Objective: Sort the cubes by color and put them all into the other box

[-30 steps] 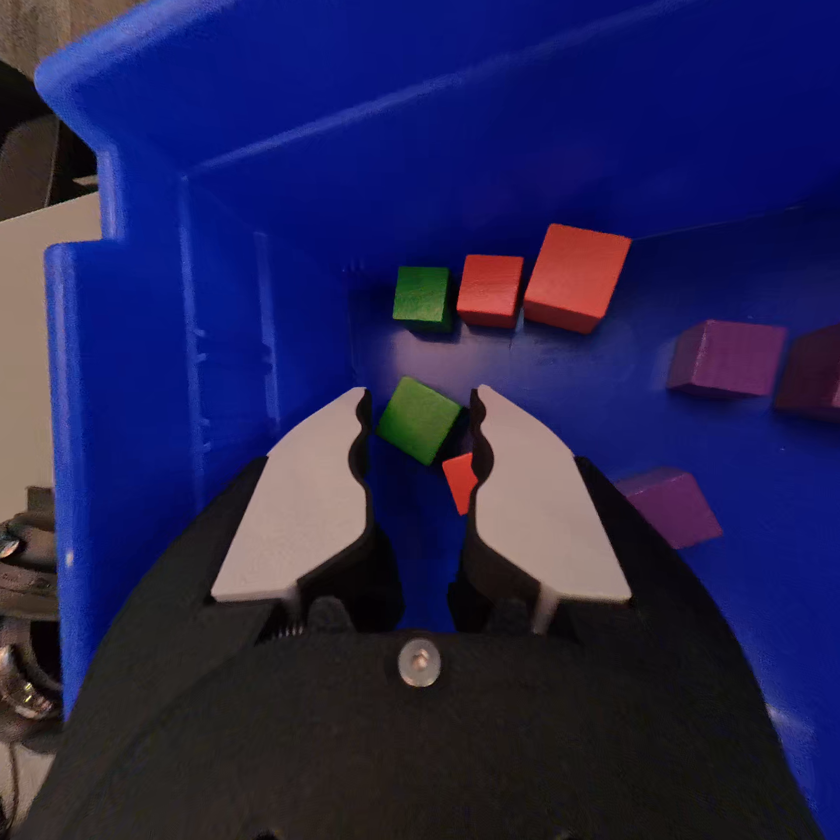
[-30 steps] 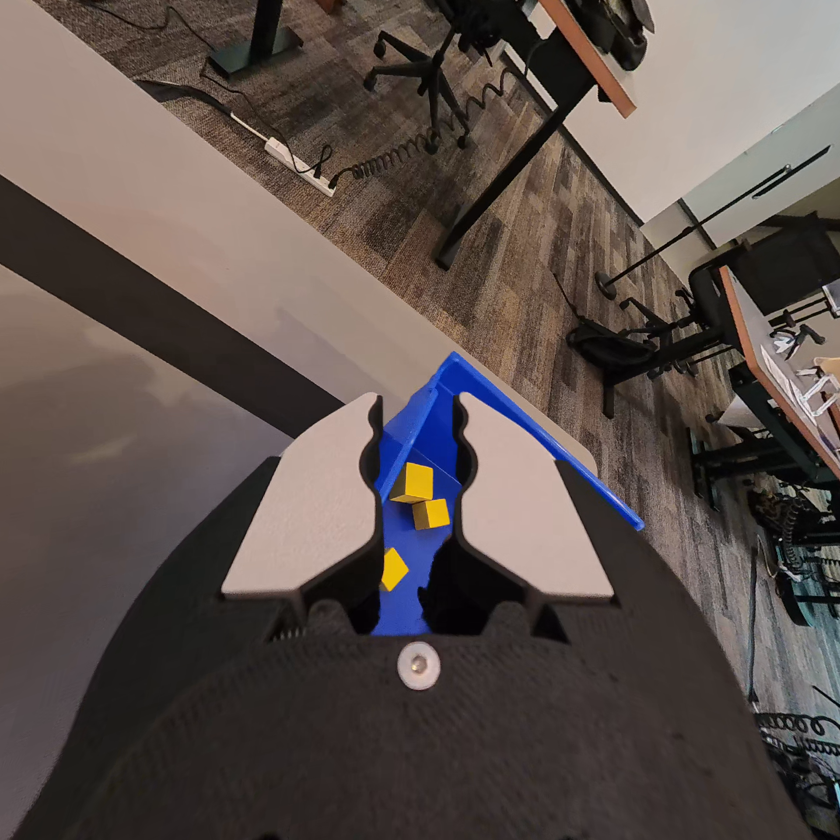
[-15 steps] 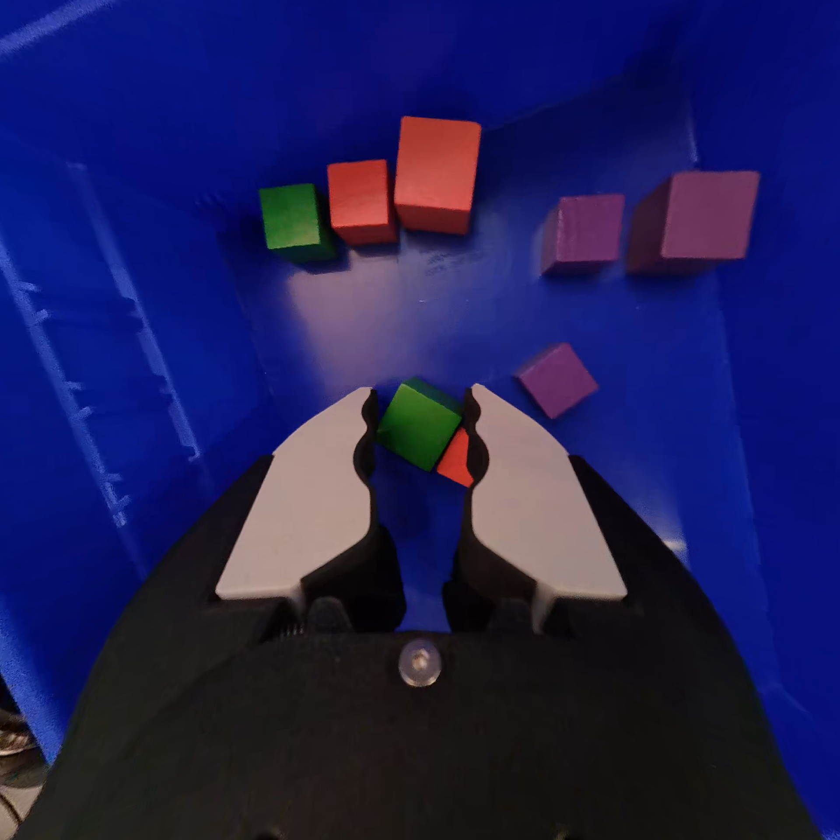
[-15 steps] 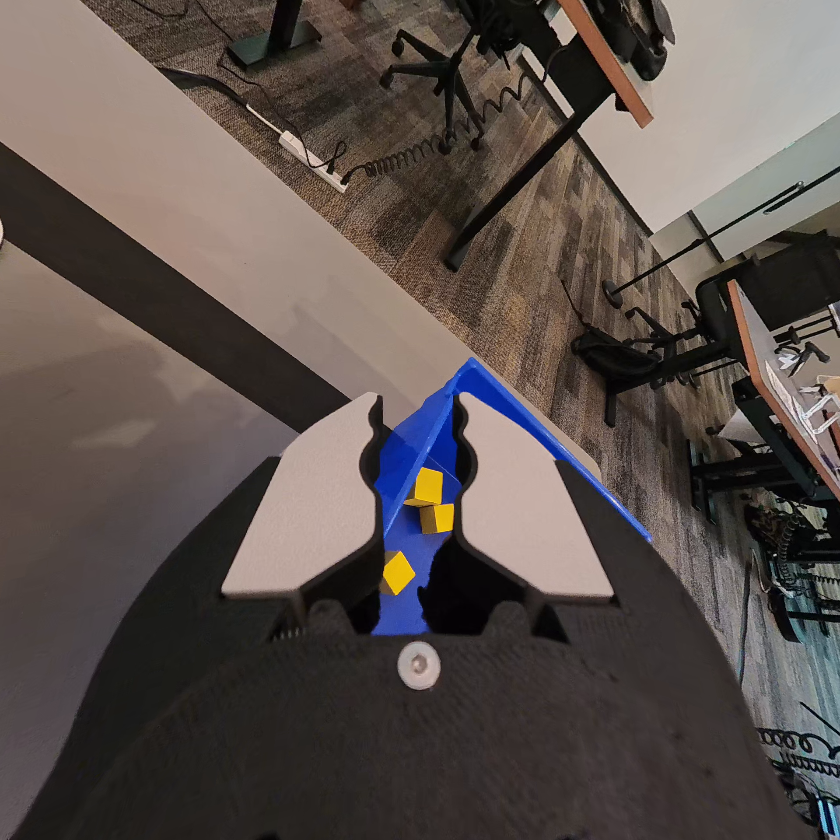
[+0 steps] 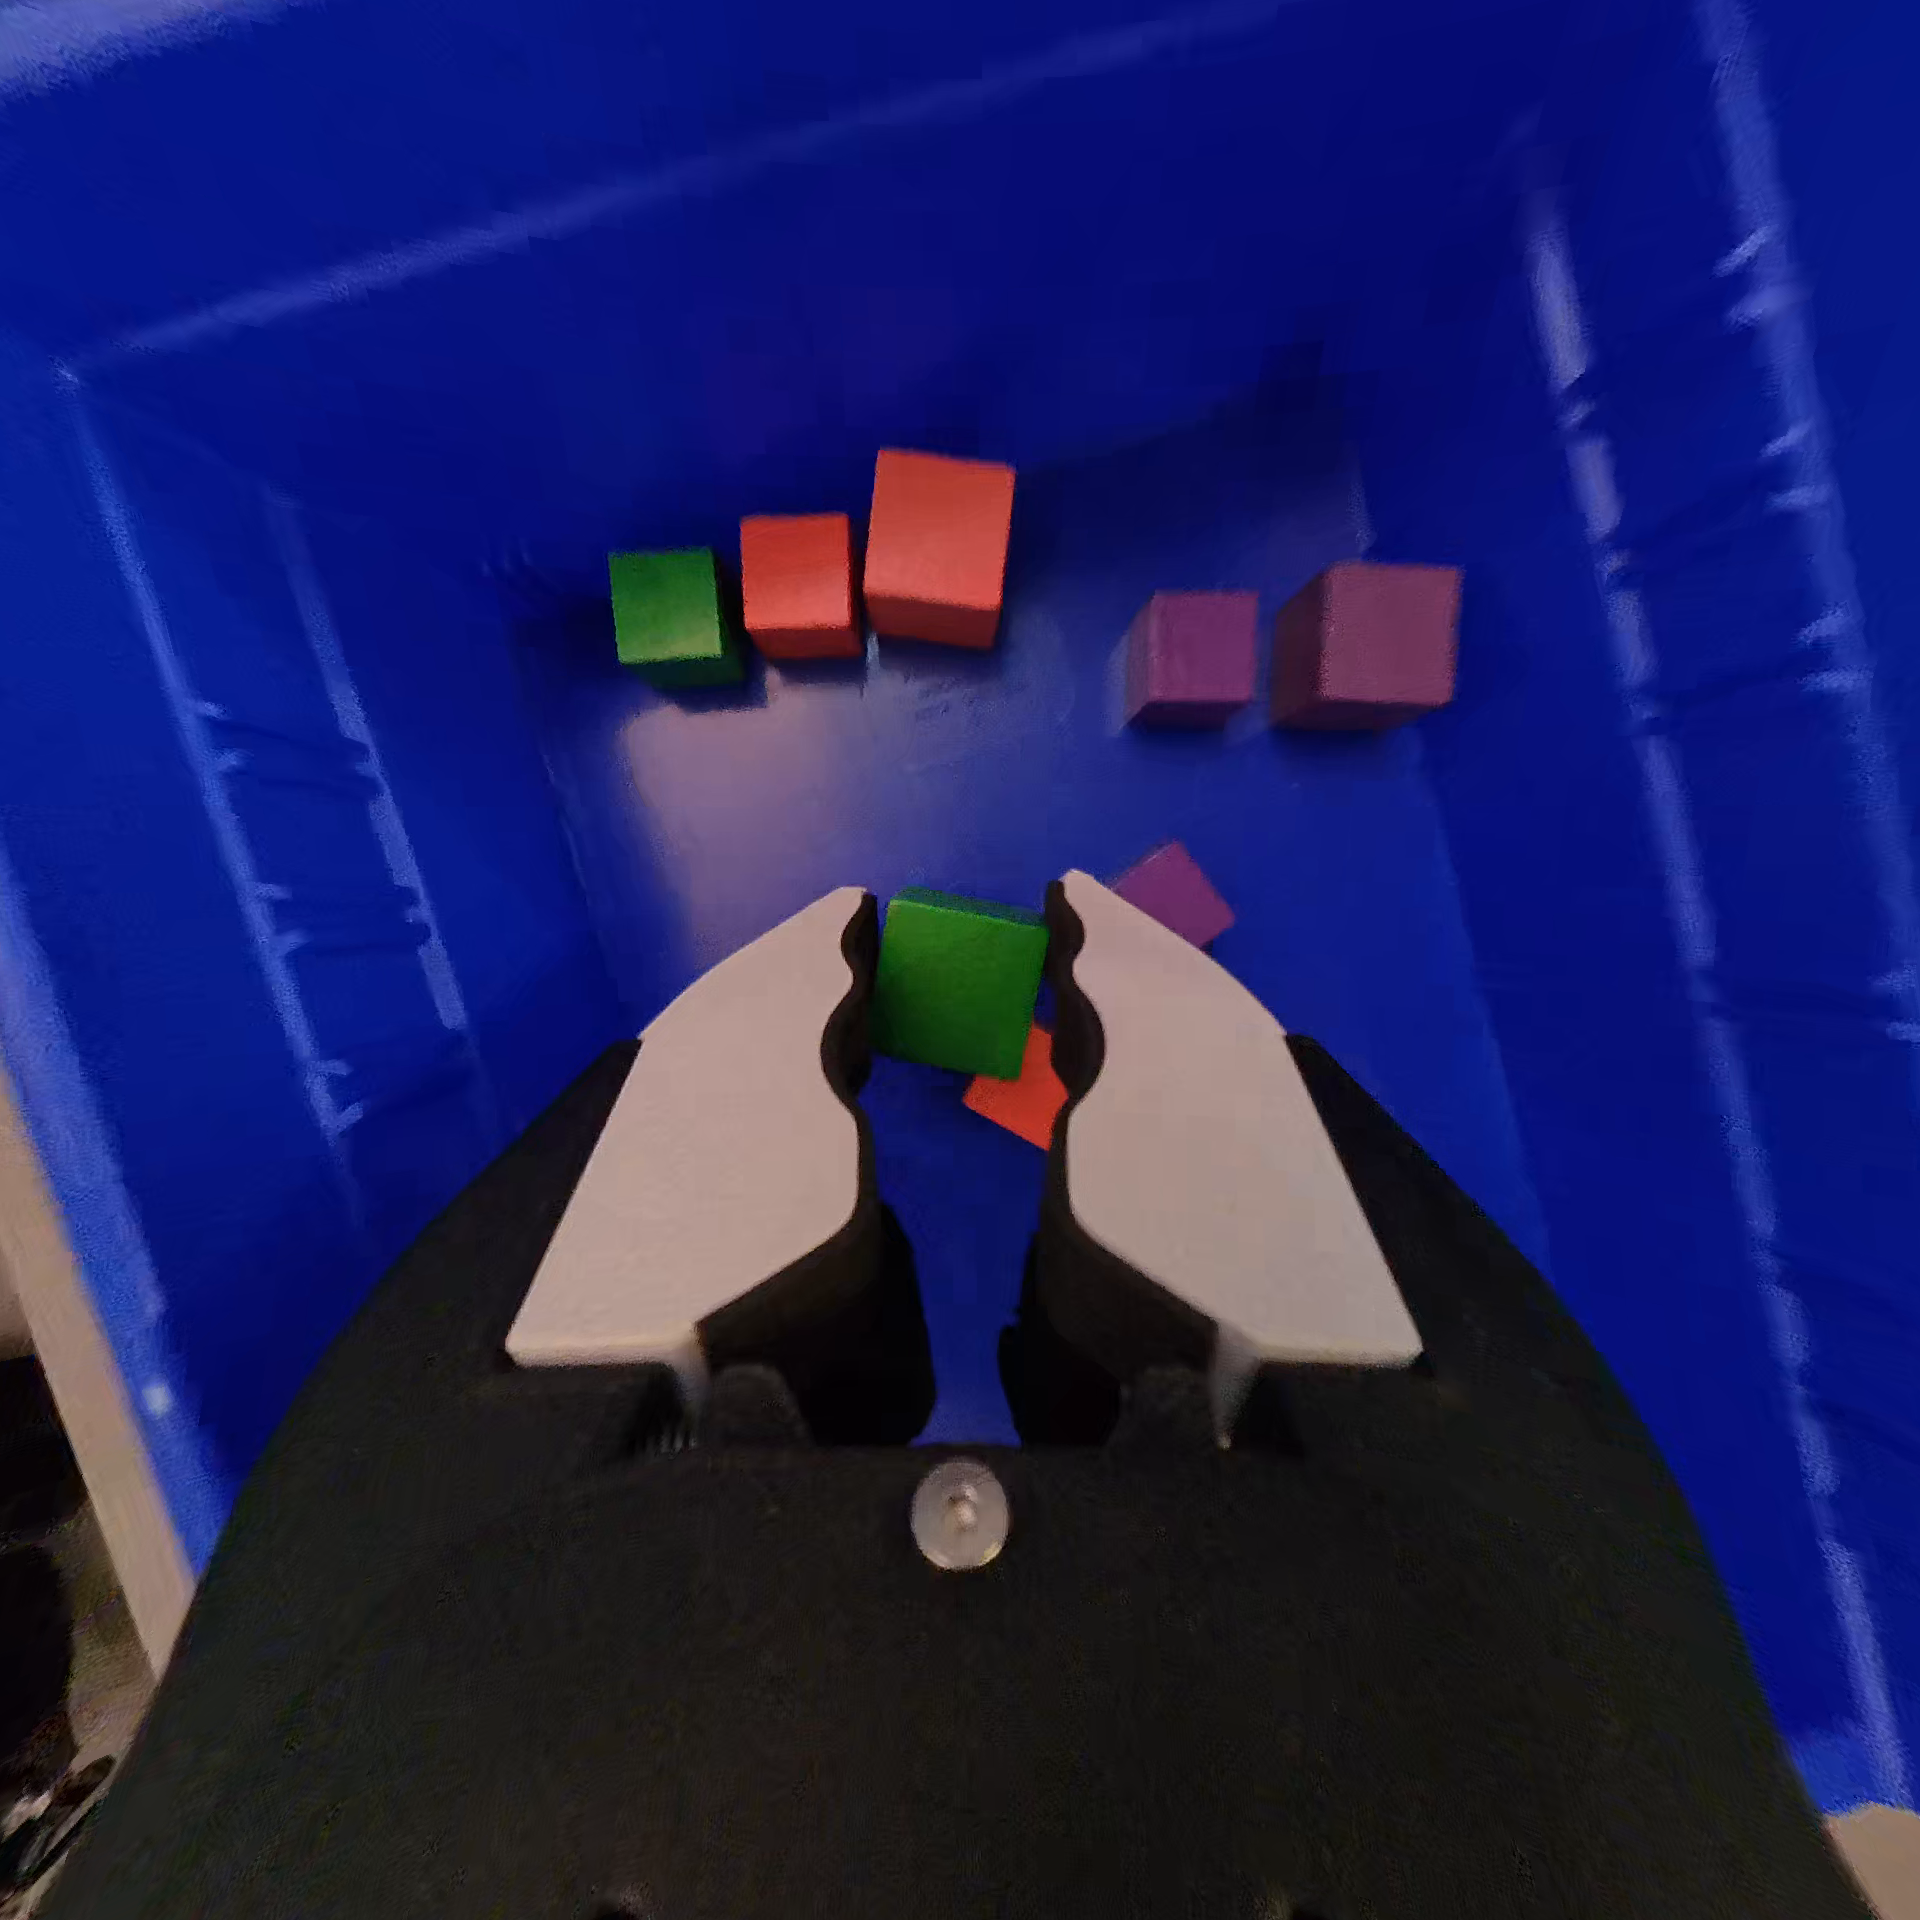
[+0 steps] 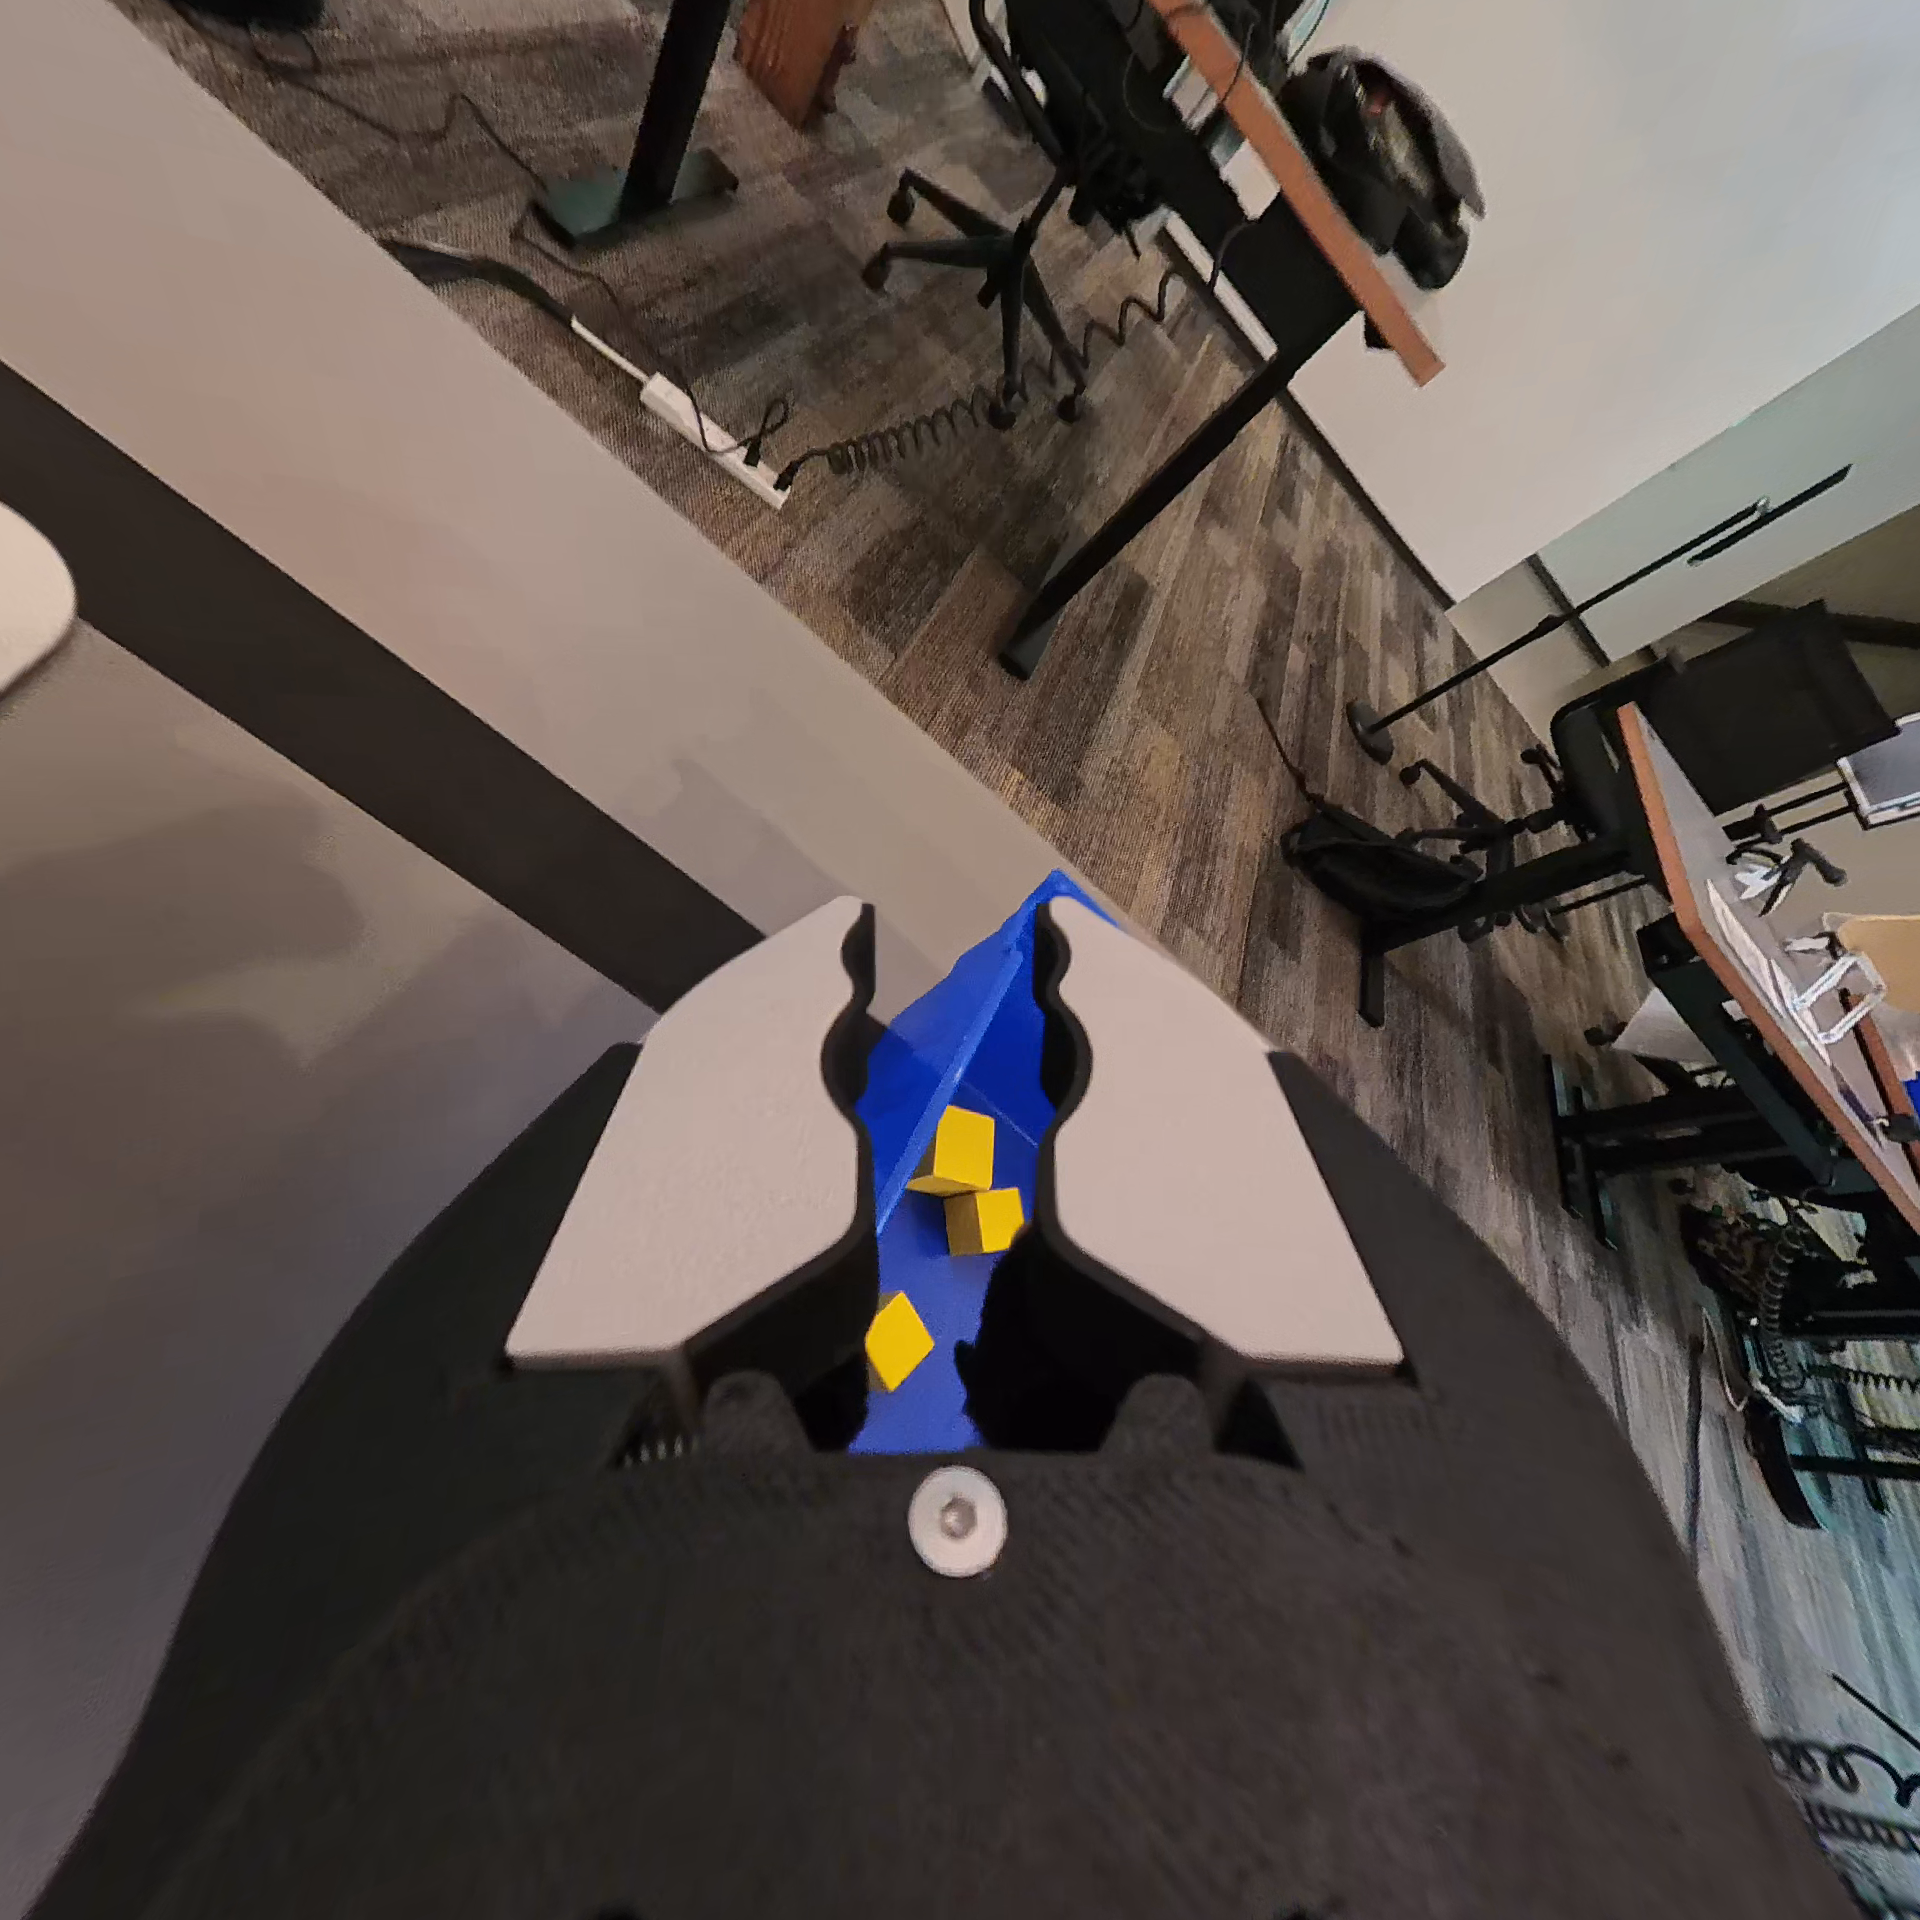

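Along the far wall of the blue box (image 5: 312, 727) stand a green cube (image 5: 665, 608), two red cubes (image 5: 800, 582) and two purple cubes (image 5: 1195, 655). The left gripper (image 5: 958, 914) is closed on a second green cube (image 5: 956, 982), both pads pressed to its sides, above a small red cube (image 5: 1013, 1096) on the box floor. The right gripper (image 6: 958, 914) hangs part-open and bare over another blue box (image 6: 935, 1060) holding three yellow cubes (image 6: 961, 1148).

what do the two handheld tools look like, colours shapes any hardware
Both look alike: the left tool and right tool each have two flat light-grey fingers with wavy black inner pads, set on a broad black textured body with one round silver screw at its centre. No cables, markings or sleeves show.
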Available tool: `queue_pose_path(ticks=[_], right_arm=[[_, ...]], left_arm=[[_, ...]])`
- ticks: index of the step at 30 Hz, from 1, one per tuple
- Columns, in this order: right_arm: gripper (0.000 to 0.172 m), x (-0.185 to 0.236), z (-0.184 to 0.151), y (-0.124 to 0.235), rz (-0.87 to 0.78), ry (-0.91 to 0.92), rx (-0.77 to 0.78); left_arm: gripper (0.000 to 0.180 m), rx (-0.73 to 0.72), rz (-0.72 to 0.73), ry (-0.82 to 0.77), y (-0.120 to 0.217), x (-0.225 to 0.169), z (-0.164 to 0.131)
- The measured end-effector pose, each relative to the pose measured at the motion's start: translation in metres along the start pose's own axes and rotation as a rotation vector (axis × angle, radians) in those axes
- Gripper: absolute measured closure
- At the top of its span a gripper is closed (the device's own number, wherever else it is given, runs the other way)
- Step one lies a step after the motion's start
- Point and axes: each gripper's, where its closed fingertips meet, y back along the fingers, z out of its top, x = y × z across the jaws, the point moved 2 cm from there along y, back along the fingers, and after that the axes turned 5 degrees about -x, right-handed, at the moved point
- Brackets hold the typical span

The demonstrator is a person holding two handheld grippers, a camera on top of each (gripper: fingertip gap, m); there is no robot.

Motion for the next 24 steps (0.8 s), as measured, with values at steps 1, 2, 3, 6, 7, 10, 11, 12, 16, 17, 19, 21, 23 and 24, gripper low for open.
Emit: queue_pose_path(ticks=[1,2,3,6,7,10,11,12,16,17,19,21,23,24], right_arm=[[0.143,-0.001,0.004,0.003,-0.003,-0.001,-0.018],[0.142,-0.001,0.009,0.006,-0.004,0.002,-0.037],[0.142,-0.002,0.015,0.009,-0.01,0.01,-0.063],[0.142,-0.005,0.037,0.023,-0.035,0.026,-0.149],[0.143,-0.004,0.046,0.029,-0.042,0.034,-0.183],[0.144,-0.003,0.072,0.049,-0.067,0.057,-0.274],[0.143,-0.001,0.084,0.058,-0.076,0.067,-0.322],[0.144,0.001,0.096,0.067,-0.083,0.074,-0.38],[0.14,0.033,0.143,0.105,-0.02,0.111,-0.586],[0.137,0.045,0.154,0.114,-0.003,0.14,-0.632],[0.136,0.073,0.173,0.132,0.033,0.216,-0.718],[0.135,0.103,0.188,0.148,0.069,0.277,-0.791],[0.131,0.135,0.197,0.159,0.126,0.334,-0.838],[0.131,0.149,0.201,0.164,0.141,0.363,-0.866]], left_arm=[[0.149,-0.035,-0.016,0.009,0.007,-0.003,0.006],[0.149,-0.075,-0.036,0.015,0.015,-0.006,0.013],[0.149,-0.122,-0.057,0.022,0.025,-0.009,0.021],[0.149,-0.265,-0.158,0.04,0.056,-0.026,0.045],[0.15,-0.317,-0.206,0.045,0.068,-0.035,0.053],[0.15,-0.486,-0.385,0.032,0.112,-0.068,0.078],[0.15,-0.537,-0.448,0.026,0.128,-0.081,0.085],[0.15,-0.586,-0.518,0.014,0.143,-0.096,0.091],[0.15,-0.706,-0.804,-0.056,0.193,-0.162,0.104],[0.15,-0.712,-0.872,-0.076,0.202,-0.18,0.104],[0.15,-0.709,-0.994,-0.122,0.216,-0.218,0.103],[0.15,-0.698,-1.096,-0.172,0.224,-0.255,0.099],[0.15,-0.656,-1.211,-0.199,0.226,-0.292,0.092],[0.15,-0.641,-1.264,-0.199,0.226,-0.308,0.089]])
